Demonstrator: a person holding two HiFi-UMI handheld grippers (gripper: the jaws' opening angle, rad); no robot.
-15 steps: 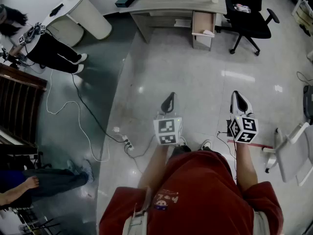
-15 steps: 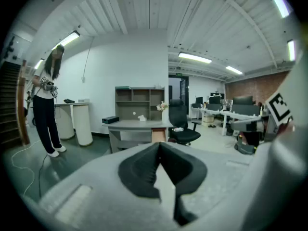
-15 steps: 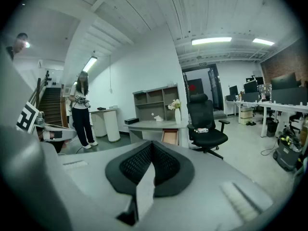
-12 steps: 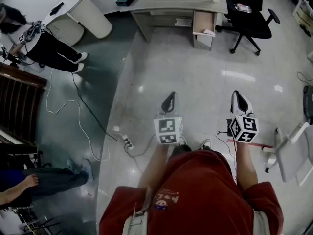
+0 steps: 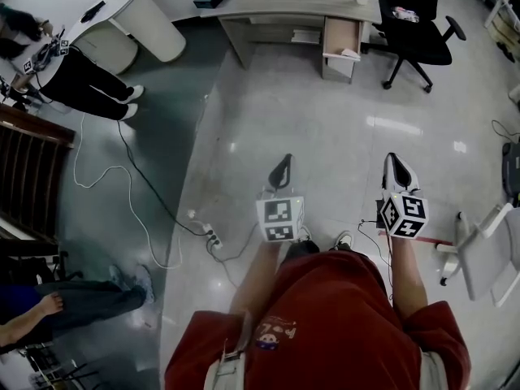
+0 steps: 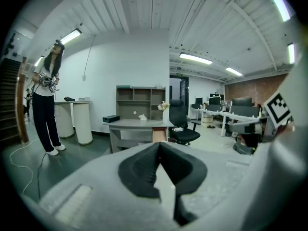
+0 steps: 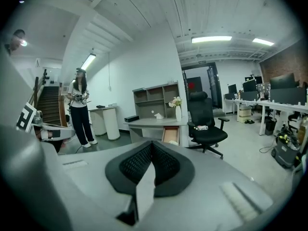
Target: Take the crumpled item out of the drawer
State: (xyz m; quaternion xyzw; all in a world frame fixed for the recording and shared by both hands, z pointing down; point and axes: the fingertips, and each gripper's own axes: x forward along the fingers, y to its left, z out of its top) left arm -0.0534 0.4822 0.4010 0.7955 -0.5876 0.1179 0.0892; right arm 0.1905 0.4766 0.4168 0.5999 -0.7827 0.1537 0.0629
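Far across the floor stands a grey desk (image 5: 284,2) whose wooden drawer (image 5: 340,35) hangs open. A pale crumpled item (image 5: 348,54) lies at the drawer's front; in the right gripper view the drawer (image 7: 170,134) is small and distant. My left gripper (image 5: 282,169) and right gripper (image 5: 396,167) are held side by side above the bare floor, well short of the desk. Both are shut with nothing between the pads, as the left gripper view (image 6: 159,146) and the right gripper view (image 7: 151,146) show.
A black office chair (image 5: 416,31) stands right of the drawer. At the left are a standing person (image 5: 77,80), a white round counter (image 5: 142,27) and a dark staircase (image 5: 32,177). A cable and power strip (image 5: 210,236) lie near my feet. A white chair (image 5: 487,254) is at the right.
Almost nothing differs. The head view has shifted slightly toward the desk, and both grippers keep their places and stay shut.
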